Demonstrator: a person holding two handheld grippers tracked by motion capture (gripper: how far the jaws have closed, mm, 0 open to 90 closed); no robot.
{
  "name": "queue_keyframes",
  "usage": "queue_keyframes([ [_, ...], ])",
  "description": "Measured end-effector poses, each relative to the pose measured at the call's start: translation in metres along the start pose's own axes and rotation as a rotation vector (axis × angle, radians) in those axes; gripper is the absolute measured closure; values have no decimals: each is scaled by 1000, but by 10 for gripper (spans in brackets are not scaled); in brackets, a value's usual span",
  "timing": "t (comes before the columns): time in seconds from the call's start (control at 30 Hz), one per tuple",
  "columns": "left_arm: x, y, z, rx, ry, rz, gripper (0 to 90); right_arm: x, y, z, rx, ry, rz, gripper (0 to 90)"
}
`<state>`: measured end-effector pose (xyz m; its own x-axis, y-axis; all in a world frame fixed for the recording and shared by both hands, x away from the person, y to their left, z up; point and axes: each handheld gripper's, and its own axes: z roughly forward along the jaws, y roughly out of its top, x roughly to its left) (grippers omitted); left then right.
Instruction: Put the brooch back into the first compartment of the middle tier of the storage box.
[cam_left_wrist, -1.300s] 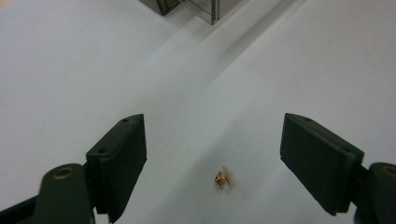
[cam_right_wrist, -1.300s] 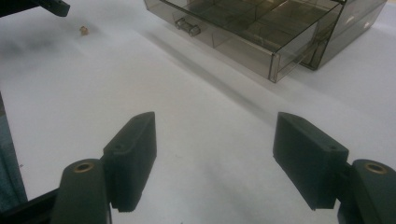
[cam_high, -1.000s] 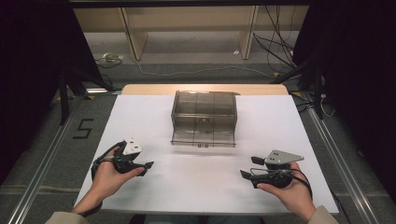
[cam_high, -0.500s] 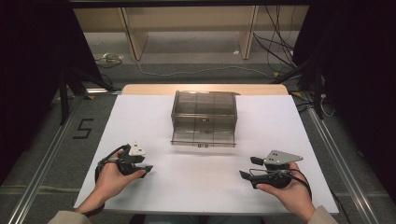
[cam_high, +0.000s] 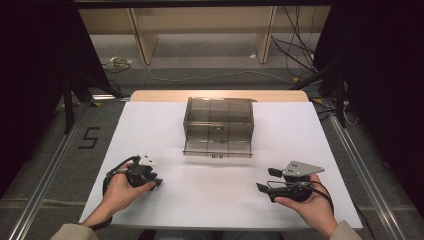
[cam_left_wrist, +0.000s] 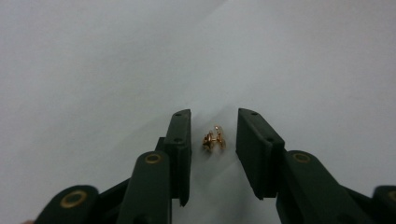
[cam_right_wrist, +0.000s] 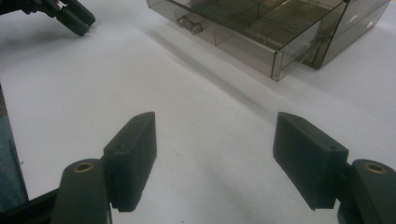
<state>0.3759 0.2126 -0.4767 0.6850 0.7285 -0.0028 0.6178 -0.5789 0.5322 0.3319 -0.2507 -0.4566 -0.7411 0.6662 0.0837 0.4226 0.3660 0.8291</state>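
We see the left gripper (cam_left_wrist: 213, 140) over matte white paper (cam_high: 210, 190) near left, its jaws just closing around a small gold metal earring (cam_left_wrist: 213, 139), not yet touching. Right gripper (cam_right_wrist: 215, 140) is released, empty.

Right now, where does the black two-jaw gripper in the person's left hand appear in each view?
High view: the black two-jaw left gripper is at lower left, over the white table sheet.
Left gripper view: the left gripper rises from the bottom; its jaws have just been closing, with a small gold metal piece between them, untouched.
Right gripper view: left gripper, top left corner.
Shared landmark: the white table sheet.
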Motion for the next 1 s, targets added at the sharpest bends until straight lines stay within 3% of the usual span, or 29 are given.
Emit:
queue_keyframes([
  [0.3,3,1,0,12,-5,-33,794,0,0,0,-1,-1,0,314],
  [1.0,0,3,0,20,13,9,804,0,-1,-1,-1,-4,0,314],
])
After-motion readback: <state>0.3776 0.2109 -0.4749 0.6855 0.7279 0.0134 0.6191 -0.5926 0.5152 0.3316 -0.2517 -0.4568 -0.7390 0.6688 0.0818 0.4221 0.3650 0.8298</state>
